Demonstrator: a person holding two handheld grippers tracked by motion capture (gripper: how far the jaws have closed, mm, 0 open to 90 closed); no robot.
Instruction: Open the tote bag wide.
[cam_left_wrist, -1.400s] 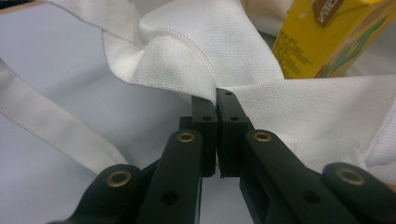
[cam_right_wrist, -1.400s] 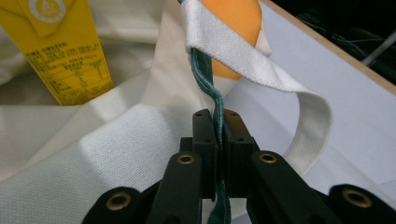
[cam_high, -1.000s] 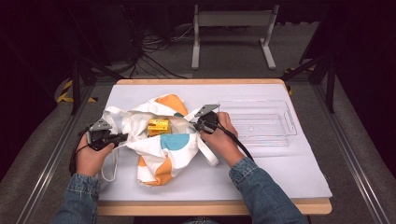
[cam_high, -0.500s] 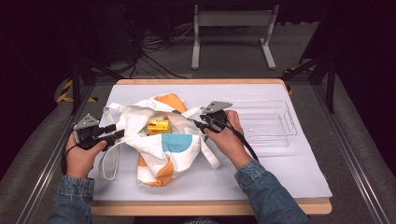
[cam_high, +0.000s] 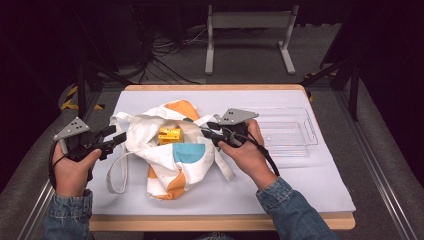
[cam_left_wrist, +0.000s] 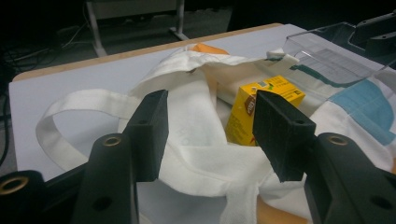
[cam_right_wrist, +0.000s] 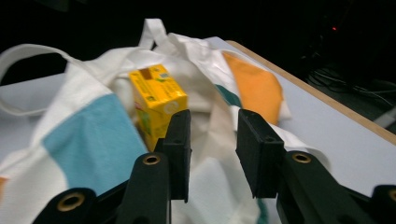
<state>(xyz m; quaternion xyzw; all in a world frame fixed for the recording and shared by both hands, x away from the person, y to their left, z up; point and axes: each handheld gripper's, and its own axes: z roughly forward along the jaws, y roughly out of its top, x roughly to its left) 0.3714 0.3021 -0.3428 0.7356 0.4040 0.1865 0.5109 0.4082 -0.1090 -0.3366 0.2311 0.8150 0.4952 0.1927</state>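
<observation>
Yellow carton (cam_high: 169, 135) sits inside the bag (cam_high: 172, 150) at mid-table, near the clear tray (cam_high: 287, 131). Left gripper (cam_high: 119, 136) and right gripper (cam_high: 206, 128) flank it, jaws just opened, apart and holding nothing. Slack cloth could fold over the carton and snag a jaw reaching in.

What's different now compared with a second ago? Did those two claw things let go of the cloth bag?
Yes. Both grippers had the tote bag pinched at its opening; their jaws have just been opening and nothing is between them now. The left gripper drew away to the left and lifted, and the right gripper lifted slightly. The yellow carton in the bag and the clear tray stayed put.
</observation>
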